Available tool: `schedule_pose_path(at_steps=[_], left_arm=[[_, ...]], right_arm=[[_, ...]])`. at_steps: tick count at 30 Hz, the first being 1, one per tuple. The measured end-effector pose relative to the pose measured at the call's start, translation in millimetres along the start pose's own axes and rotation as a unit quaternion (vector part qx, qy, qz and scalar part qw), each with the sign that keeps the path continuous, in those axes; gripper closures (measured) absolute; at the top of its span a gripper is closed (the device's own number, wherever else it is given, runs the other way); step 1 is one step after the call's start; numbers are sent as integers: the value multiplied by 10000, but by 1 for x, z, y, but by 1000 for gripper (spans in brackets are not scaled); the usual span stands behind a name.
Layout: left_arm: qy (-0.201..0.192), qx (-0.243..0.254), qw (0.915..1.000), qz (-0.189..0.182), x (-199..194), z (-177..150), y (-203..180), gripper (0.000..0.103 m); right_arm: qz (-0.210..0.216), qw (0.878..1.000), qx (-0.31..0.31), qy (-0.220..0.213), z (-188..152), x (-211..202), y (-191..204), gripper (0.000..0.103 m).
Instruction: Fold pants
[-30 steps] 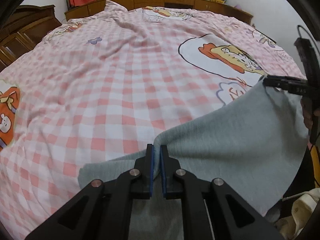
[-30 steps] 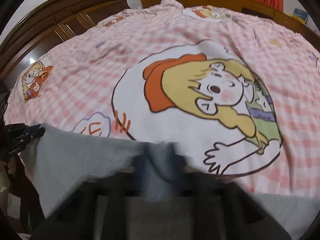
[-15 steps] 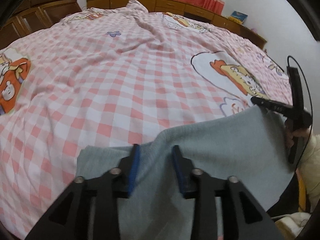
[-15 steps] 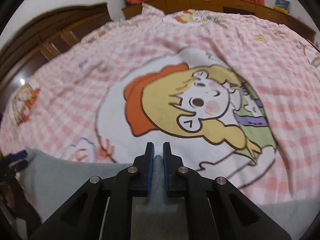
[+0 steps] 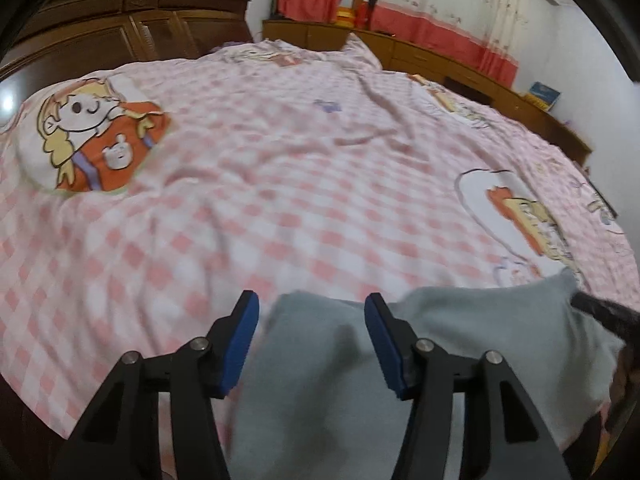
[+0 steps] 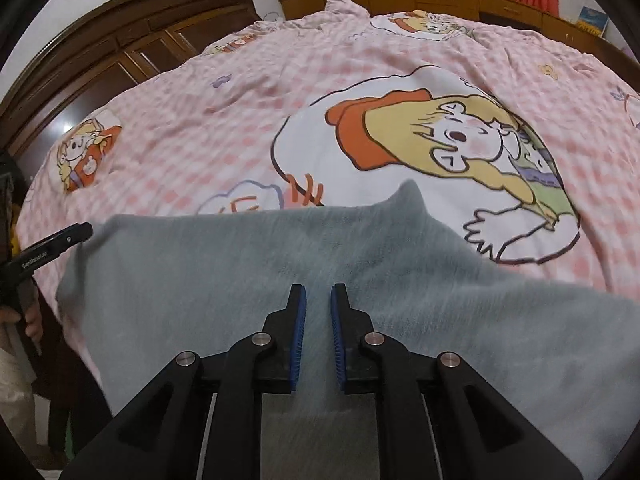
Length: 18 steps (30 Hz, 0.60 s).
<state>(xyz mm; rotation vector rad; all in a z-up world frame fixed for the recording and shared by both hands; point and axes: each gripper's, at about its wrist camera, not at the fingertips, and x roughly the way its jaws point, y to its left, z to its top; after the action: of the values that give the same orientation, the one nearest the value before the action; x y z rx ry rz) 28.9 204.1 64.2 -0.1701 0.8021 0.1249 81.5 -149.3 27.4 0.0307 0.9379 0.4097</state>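
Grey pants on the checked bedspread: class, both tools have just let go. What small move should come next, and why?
Probably draw both tools back and re-grip further along for the next fold. The left tool has just been opening and stands wide over the grey pants; the right tool has also just parted, pinching nothing. The pants lie slack on the pink checked bedspread.

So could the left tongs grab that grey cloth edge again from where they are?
Probably yes. The left tongs have just been opening and now stand apart over the grey pants, whose top edge lies between the pads with nothing covering it. The checked bedspread around is bare.
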Motion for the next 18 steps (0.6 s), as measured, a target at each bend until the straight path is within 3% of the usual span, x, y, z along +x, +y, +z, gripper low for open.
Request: schedule_pose_path(at_steps=[4, 5, 6, 8, 9, 12, 16, 18], left_arm=[[176, 193, 9996, -82, 13, -6, -2, 45], [148, 223, 9995, -138, 14, -9, -4, 53], [81, 258, 9994, -225, 13, -10, -7, 69], [13, 293, 9989, -354, 11, -13, -12, 90], [-26, 236, 9992, -332, 9, -14, -13, 92], [-296, 37, 9996, 9, 3, -14, -8, 94], [-429, -453, 9979, 148, 4, -13, 11, 92], [-289, -508, 9976, 360, 14, -14, 17, 80]], right_arm=[[94, 9999, 75, -60, -1, 2, -4, 89], [126, 9998, 104, -65, -1, 2, -5, 89], [153, 9998, 128, -77, -2, 2, -6, 89], [194, 9996, 141, -145, -4, 2, -7, 89], [196, 9996, 125, -176, -5, 2, -7, 89], [177, 9995, 88, -245, -8, 3, -6, 89], [185, 9993, 126, -290, -9, 4, -6, 89], [188, 9993, 157, -266, -8, 5, -6, 89]])
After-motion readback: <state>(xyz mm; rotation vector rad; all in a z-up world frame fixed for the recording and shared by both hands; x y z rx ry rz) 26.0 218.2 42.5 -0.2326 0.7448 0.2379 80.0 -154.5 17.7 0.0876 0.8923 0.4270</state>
